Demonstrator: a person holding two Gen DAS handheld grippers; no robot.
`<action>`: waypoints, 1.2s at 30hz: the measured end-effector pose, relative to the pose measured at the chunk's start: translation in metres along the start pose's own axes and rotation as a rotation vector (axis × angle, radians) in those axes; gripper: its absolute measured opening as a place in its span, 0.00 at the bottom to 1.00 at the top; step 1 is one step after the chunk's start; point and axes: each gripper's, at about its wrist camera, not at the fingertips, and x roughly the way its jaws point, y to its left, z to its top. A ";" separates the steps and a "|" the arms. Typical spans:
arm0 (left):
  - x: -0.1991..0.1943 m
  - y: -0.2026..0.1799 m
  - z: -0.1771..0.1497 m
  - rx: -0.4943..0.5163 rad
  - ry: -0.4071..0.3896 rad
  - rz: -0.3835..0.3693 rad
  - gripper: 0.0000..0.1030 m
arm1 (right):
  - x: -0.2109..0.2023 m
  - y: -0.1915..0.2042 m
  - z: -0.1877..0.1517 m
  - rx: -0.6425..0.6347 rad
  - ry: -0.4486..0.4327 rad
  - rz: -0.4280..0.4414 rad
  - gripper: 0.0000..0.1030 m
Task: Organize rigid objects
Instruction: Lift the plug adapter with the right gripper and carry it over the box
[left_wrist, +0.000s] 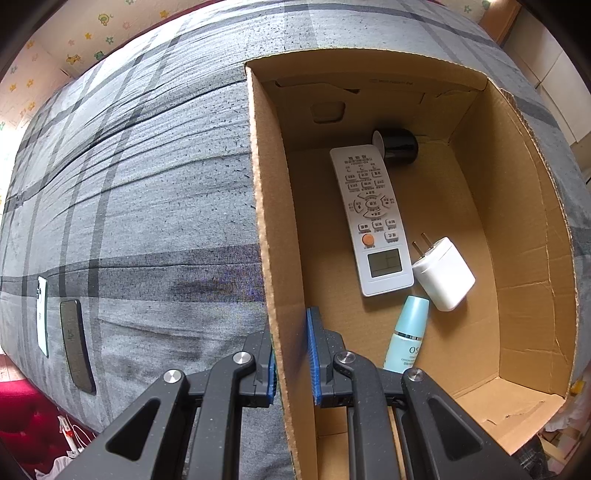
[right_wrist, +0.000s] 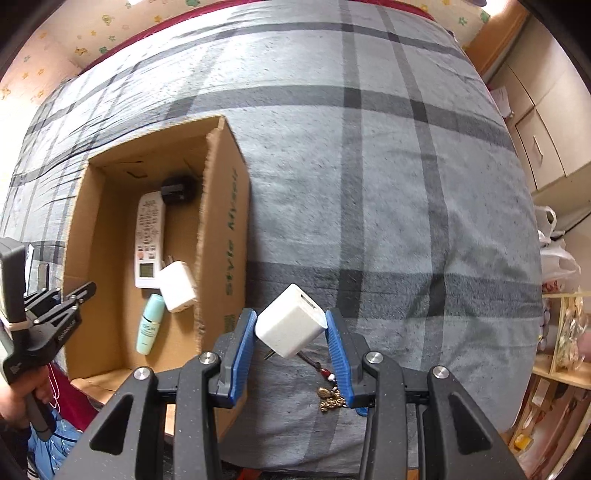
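Observation:
A cardboard box (left_wrist: 524, 236) lies on the grey plaid bed. Inside it are a white remote (left_wrist: 371, 221), a black cylinder (left_wrist: 397, 144), a white plug adapter (left_wrist: 443, 273) and a pale blue bottle (left_wrist: 408, 336). My left gripper (left_wrist: 291, 354) straddles the box's left wall (left_wrist: 273, 258), one blue pad on each side, shut on it. My right gripper (right_wrist: 290, 325) is shut on a small white USB charger cube (right_wrist: 290, 321), held above the bed just right of the box (right_wrist: 221, 229). The box contents also show in the right wrist view: remote (right_wrist: 149, 240), adapter (right_wrist: 177, 286), bottle (right_wrist: 149, 323).
Two phones, one white (left_wrist: 42, 317) and one dark (left_wrist: 75, 345), lie on the bed left of the box. A beaded keychain with brass charms (right_wrist: 328, 391) lies under my right gripper. Cabinets (right_wrist: 546, 147) and shelves (right_wrist: 561, 354) stand to the right of the bed.

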 end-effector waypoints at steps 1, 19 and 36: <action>0.000 0.000 0.000 0.000 0.000 0.000 0.14 | -0.002 0.004 0.002 -0.008 -0.004 0.003 0.40; -0.001 0.002 0.000 -0.007 -0.001 -0.004 0.14 | -0.011 0.082 0.028 -0.161 -0.035 0.064 0.40; 0.001 0.008 -0.001 -0.021 -0.002 -0.020 0.14 | 0.027 0.155 0.042 -0.318 0.016 0.058 0.40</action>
